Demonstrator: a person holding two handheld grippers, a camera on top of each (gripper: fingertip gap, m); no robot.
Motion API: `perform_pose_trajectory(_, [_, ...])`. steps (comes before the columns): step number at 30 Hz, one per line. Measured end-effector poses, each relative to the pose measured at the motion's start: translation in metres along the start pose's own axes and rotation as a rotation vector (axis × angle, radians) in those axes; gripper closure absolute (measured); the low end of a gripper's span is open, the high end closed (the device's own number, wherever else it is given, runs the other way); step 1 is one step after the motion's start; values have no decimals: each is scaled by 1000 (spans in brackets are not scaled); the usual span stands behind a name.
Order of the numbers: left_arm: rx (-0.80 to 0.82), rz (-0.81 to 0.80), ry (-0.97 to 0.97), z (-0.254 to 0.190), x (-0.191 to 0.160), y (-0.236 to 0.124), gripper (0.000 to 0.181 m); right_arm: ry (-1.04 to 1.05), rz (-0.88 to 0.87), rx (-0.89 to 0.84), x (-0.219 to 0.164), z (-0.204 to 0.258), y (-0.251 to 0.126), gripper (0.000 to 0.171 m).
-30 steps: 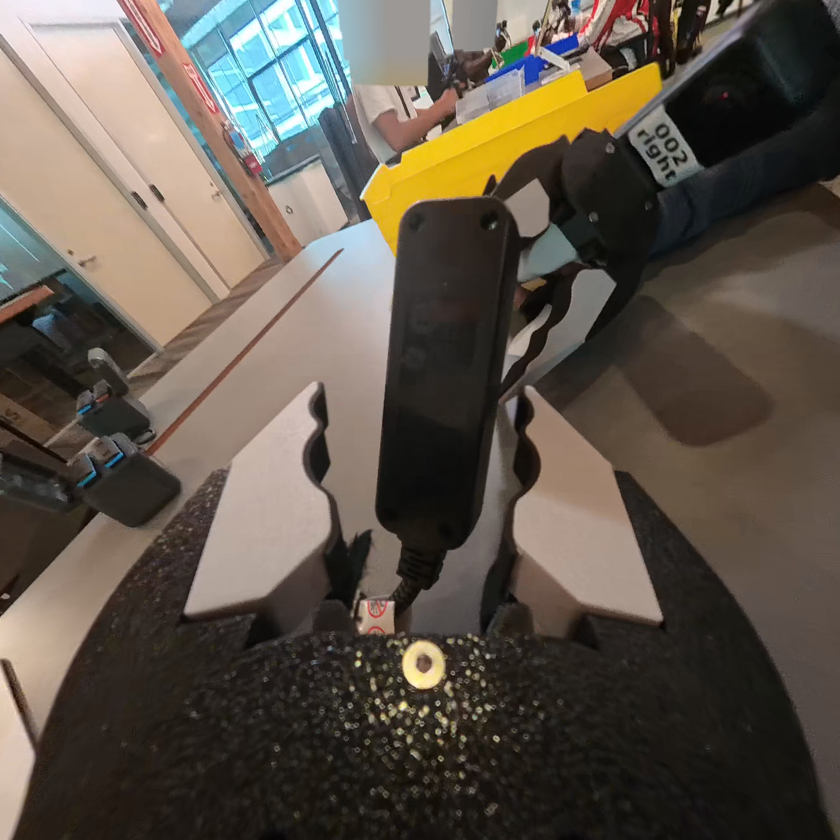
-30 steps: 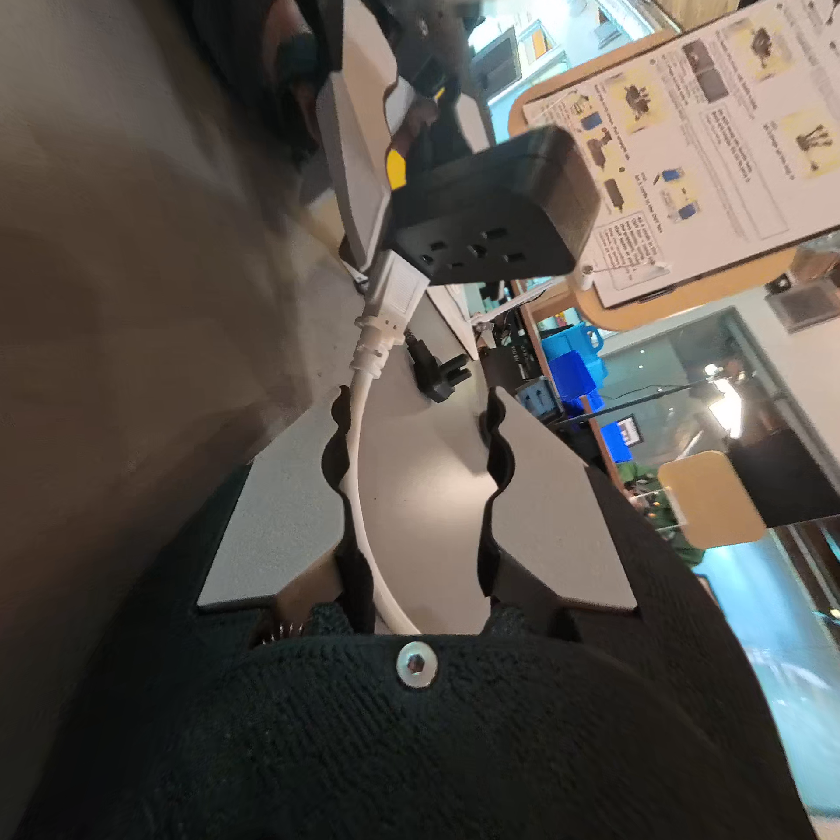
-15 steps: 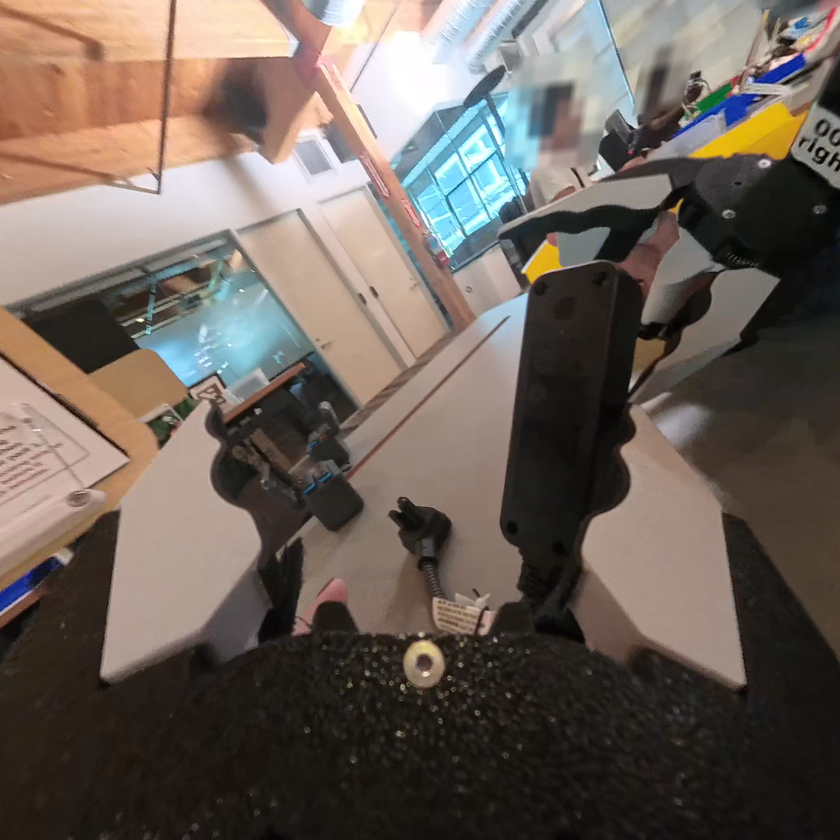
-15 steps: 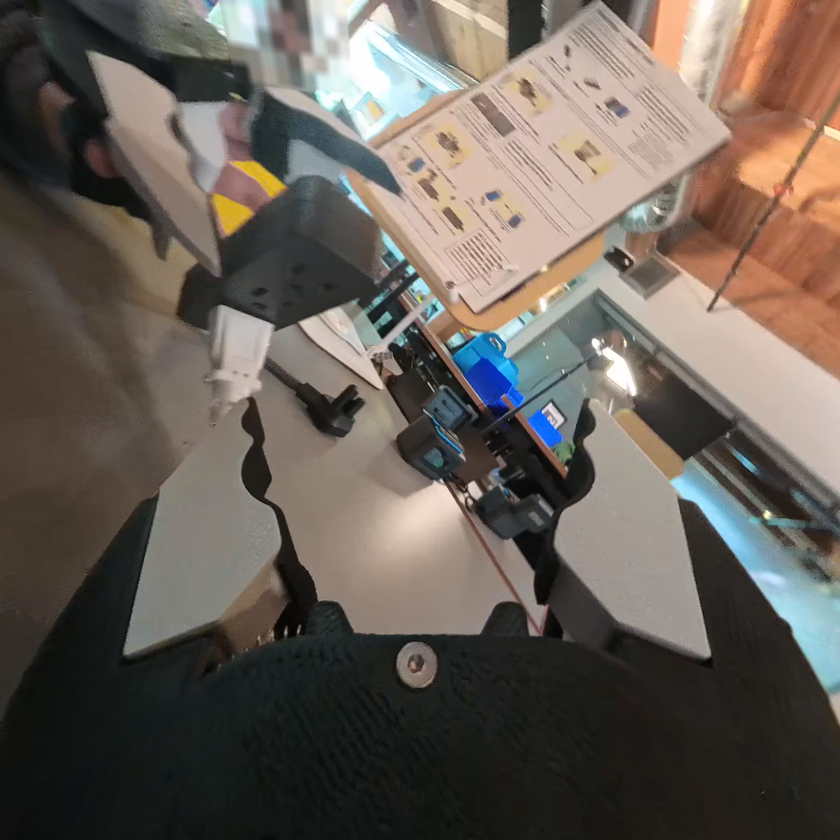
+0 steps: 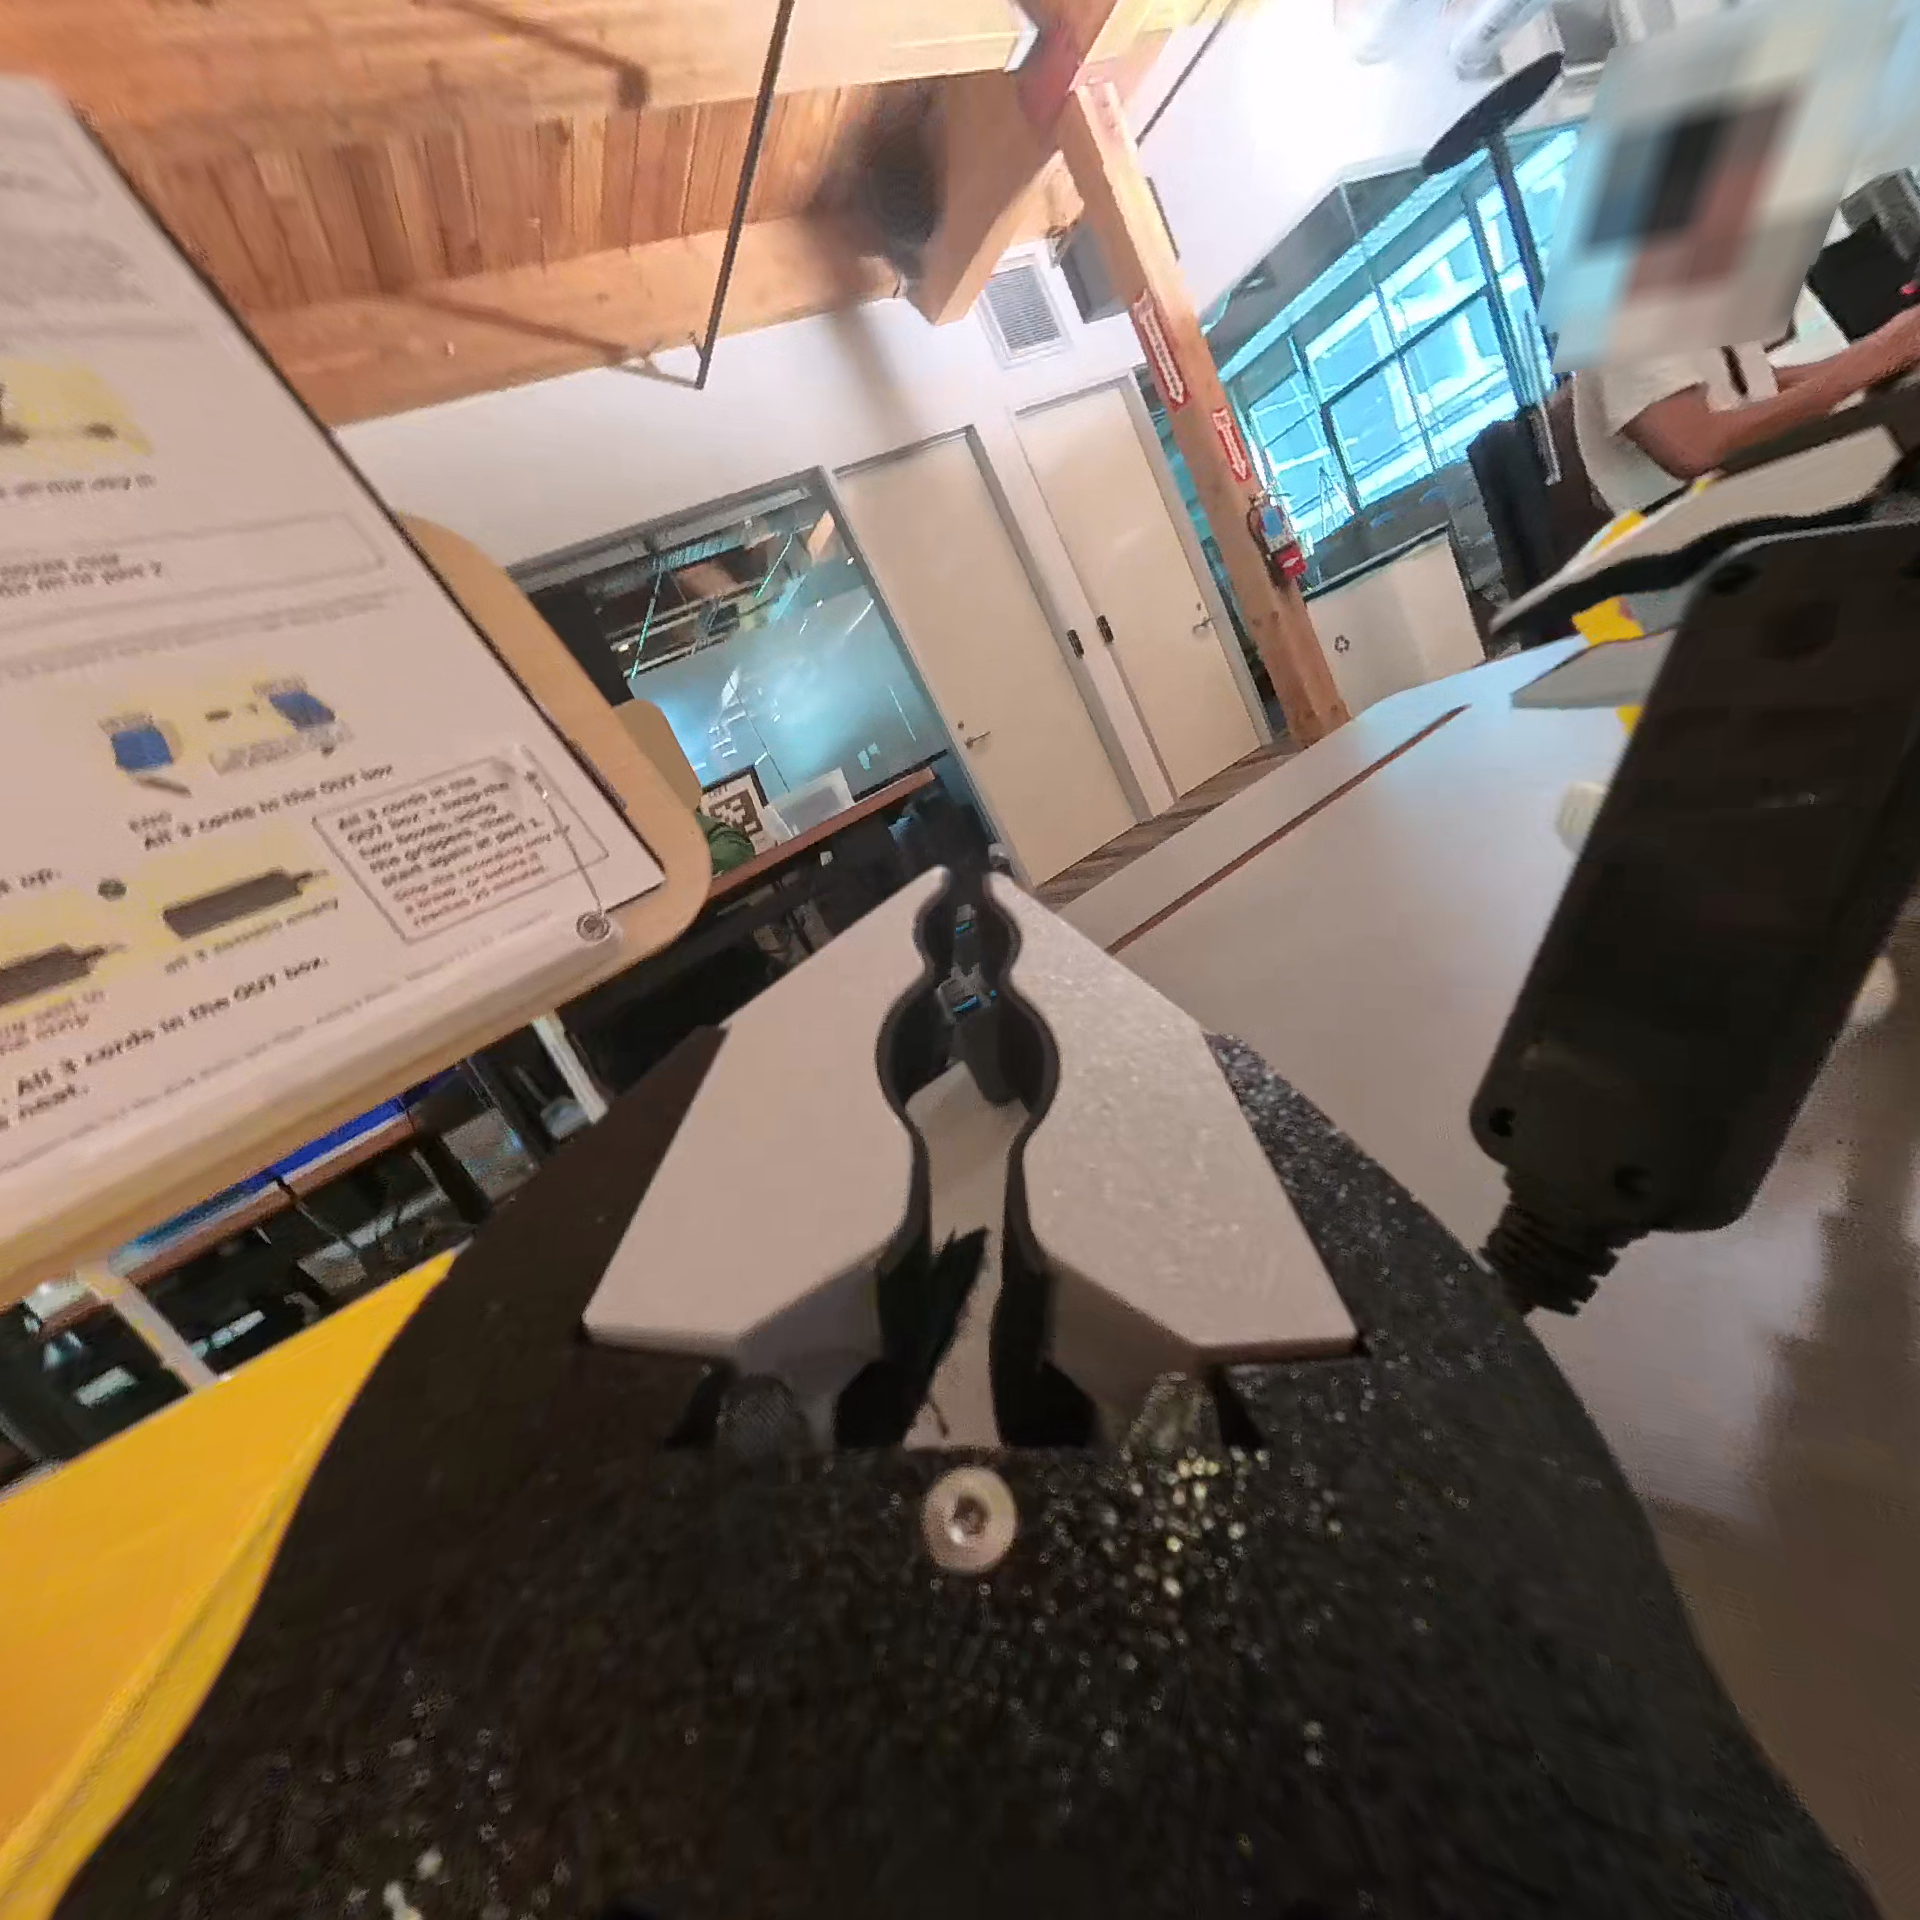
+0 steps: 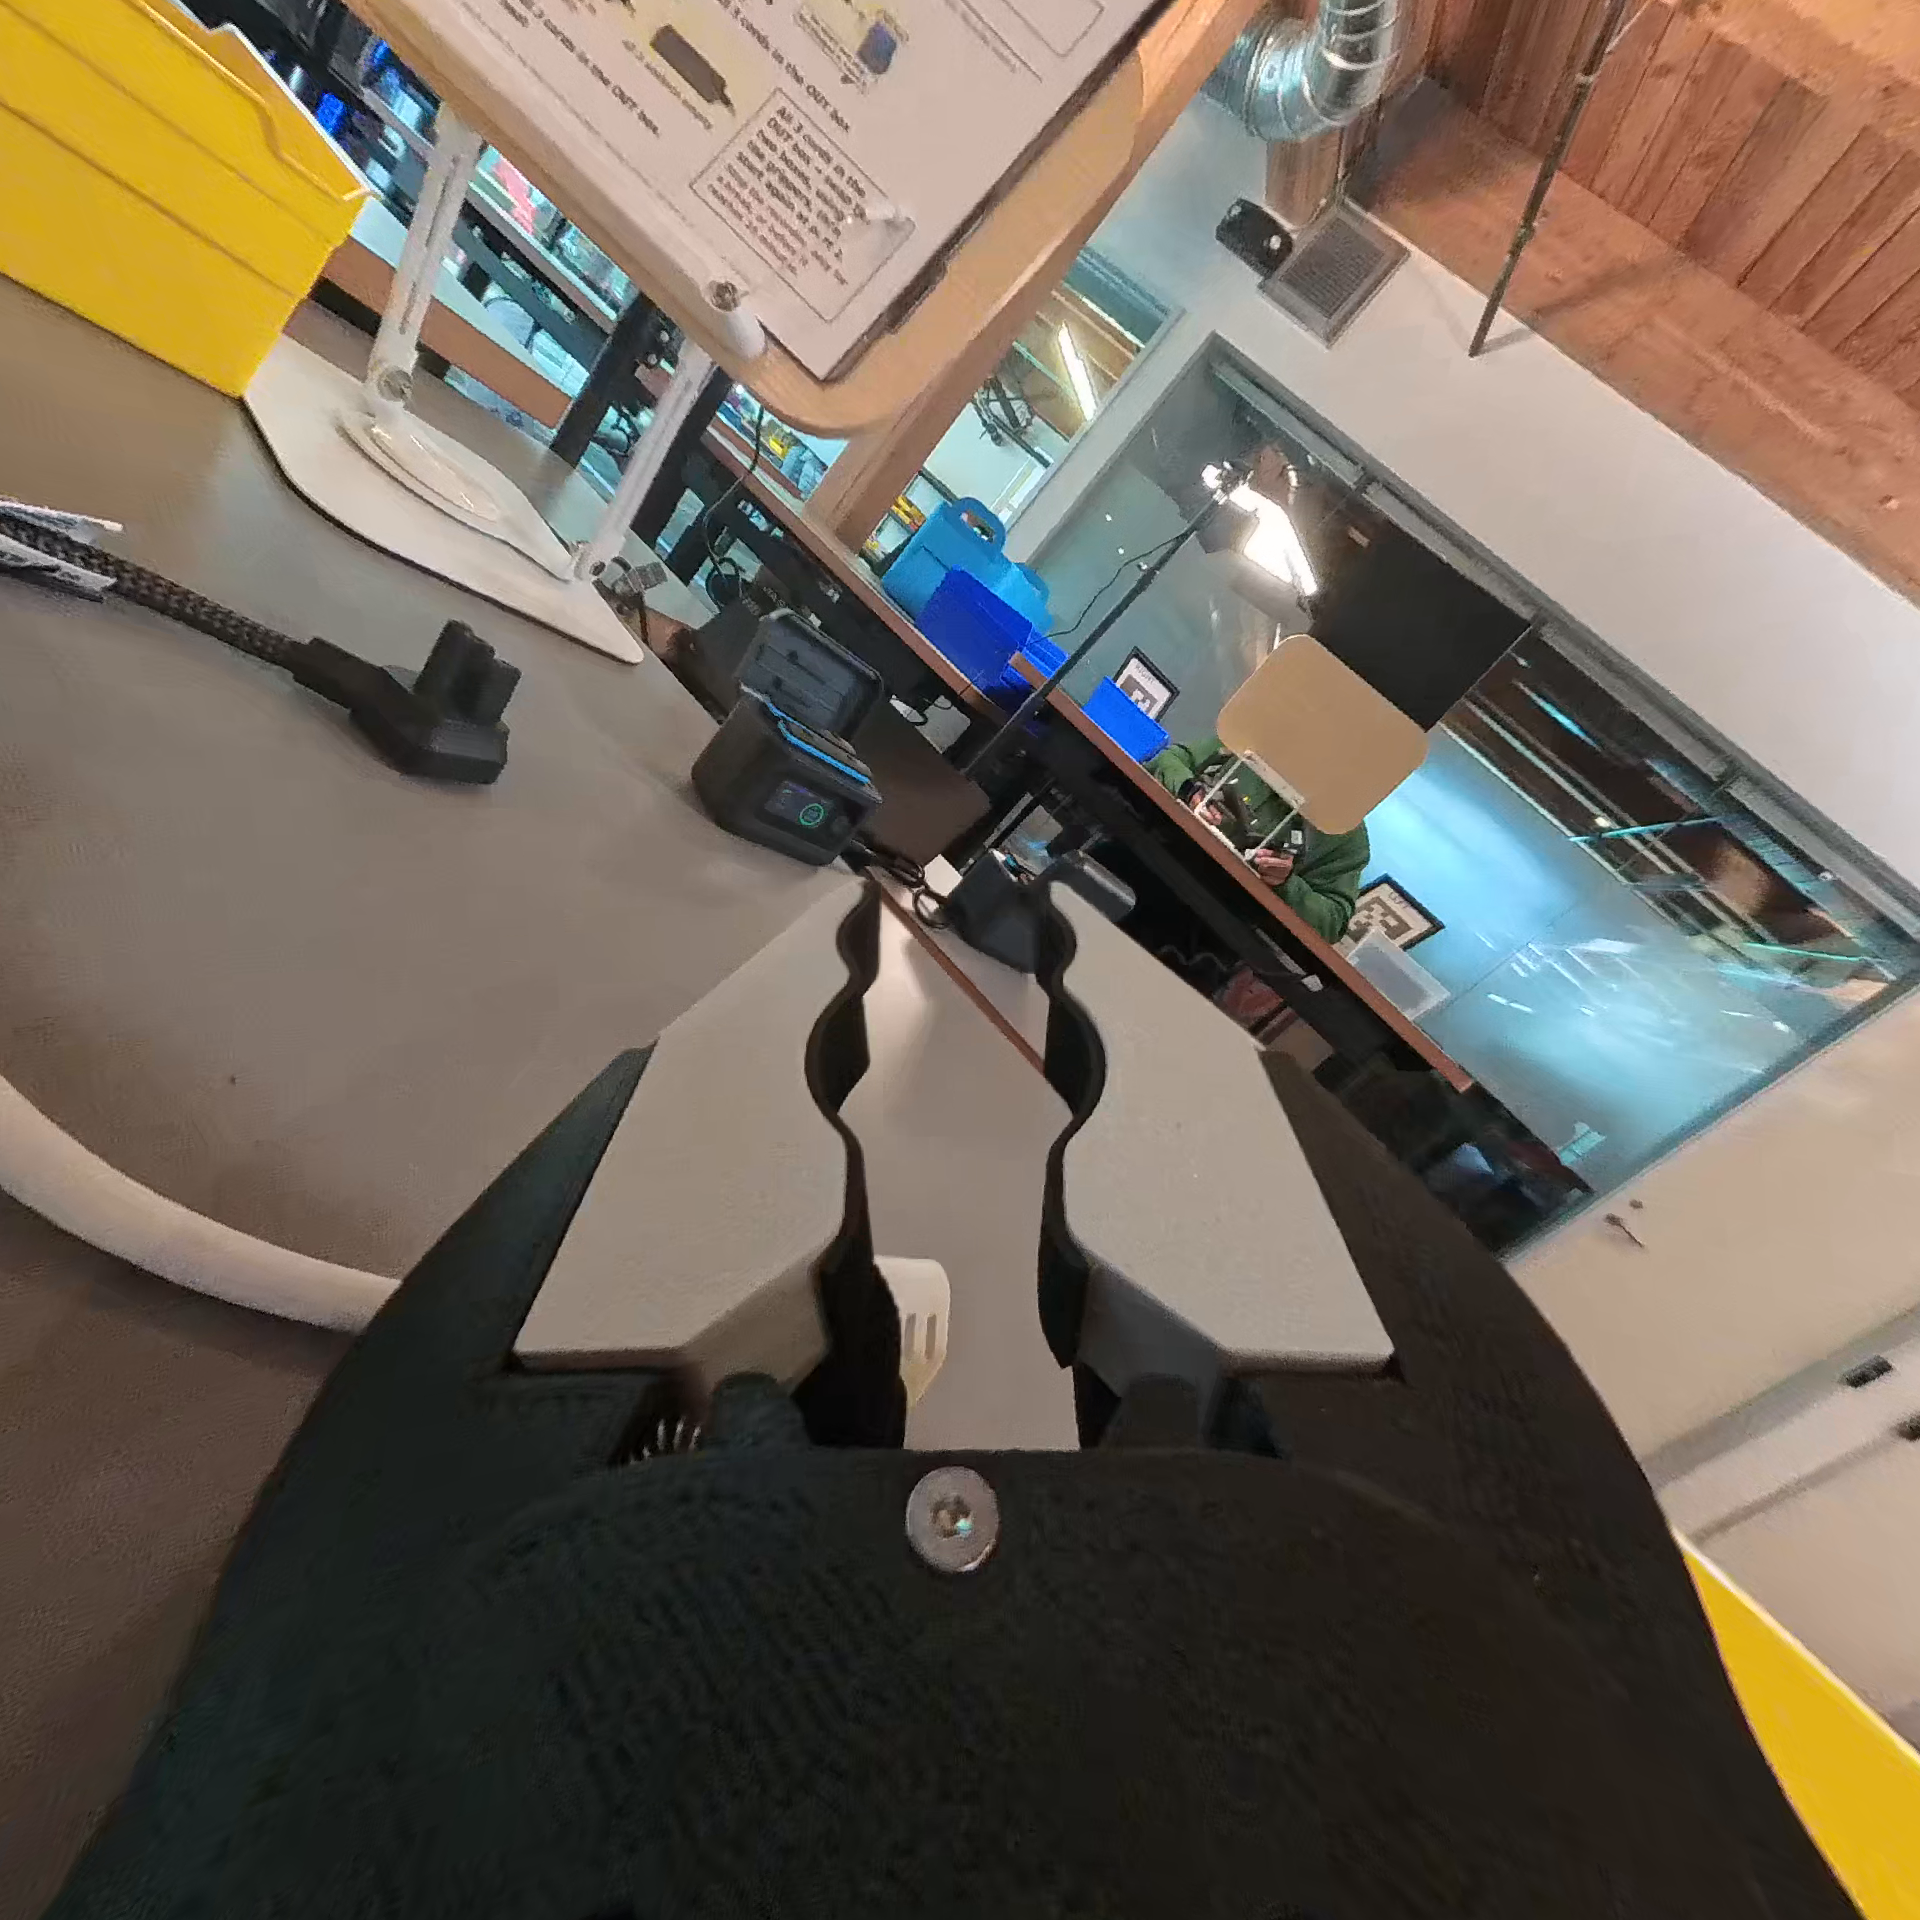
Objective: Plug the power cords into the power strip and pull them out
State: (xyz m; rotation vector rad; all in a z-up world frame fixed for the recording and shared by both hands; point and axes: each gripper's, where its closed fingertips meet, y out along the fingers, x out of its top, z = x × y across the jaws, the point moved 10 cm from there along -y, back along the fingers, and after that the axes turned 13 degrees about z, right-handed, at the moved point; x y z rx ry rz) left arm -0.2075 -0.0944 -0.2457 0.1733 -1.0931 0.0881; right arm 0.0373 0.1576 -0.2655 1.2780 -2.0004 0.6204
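Note:
The black power strip [image 5: 1714,883] stands tilted at the right of the left wrist view, its cord end near me; I cannot tell whether it rests on the grey table [image 5: 1351,914]. My left gripper [image 5: 968,883] is shut and empty, to the left of the strip. The other gripper's grey fingers [image 5: 1621,582] show at the strip's far end. In the right wrist view my right gripper [image 6: 956,904] is open with nothing between its fingers. A white cord [image 6: 156,1236] runs under it, its plug end [image 6: 925,1320] behind the left finger. The strip's black plug [image 6: 436,707] lies on the table.
An instruction board [image 5: 260,727] on a white stand [image 6: 436,488] hangs over the table's far side. Yellow bins [image 6: 135,208] stand at the left and black charger boxes [image 6: 790,769] at the table edge. A person sits at another desk [image 5: 1683,416]. About 25 cm separates my left fingertips from my right.
My left gripper let go of the power strip, swung left of it and closed. My right gripper turned away from the strip and its jaws narrowed.

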Motion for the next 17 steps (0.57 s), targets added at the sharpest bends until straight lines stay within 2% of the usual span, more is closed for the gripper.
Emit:
perform_pose_trajectory(1, [3,1,-31,3,-1,0,181,-8,-6,-4,1,0,-1,148])
perform_pose_trajectory(4, [11,16,-117,12,-7,1,181,0,-11,11,0,0,-2,171])
perform_pose_trajectory(11, [-39,57,-304,24,-19,3,181,280,-30,99,-12,-18,-1,171])
perform_pose_trajectory(17, [-53,26,-515,41,-31,0,181,320,-51,73,-15,-24,-1,171])
